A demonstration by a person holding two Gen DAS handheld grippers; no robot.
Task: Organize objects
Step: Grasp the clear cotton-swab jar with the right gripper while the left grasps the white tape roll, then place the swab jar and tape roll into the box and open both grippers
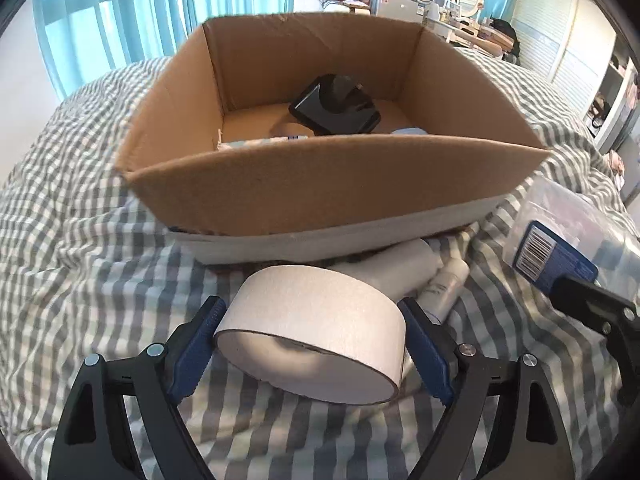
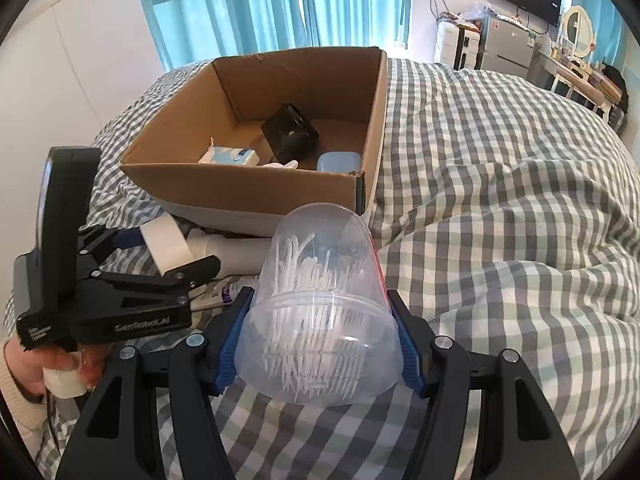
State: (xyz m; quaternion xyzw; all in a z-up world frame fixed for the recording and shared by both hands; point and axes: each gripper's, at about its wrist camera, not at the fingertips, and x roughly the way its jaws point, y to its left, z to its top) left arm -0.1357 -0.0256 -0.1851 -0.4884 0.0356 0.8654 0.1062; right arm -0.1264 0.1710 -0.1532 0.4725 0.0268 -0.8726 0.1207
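My left gripper is shut on a white tape roll, held just above the checked bedspread in front of an open cardboard box. The roll and left gripper also show in the right wrist view. My right gripper is shut on a clear plastic jar of white picks, to the right of the left gripper; the jar shows in the left wrist view. The box holds a black case, a light blue case and a small white-blue pack.
White bottles and tubes lie on the bed between the box and my grippers, also seen in the right wrist view. The checked bedspread stretches right of the box. Curtains, a desk and a screen stand beyond the bed.
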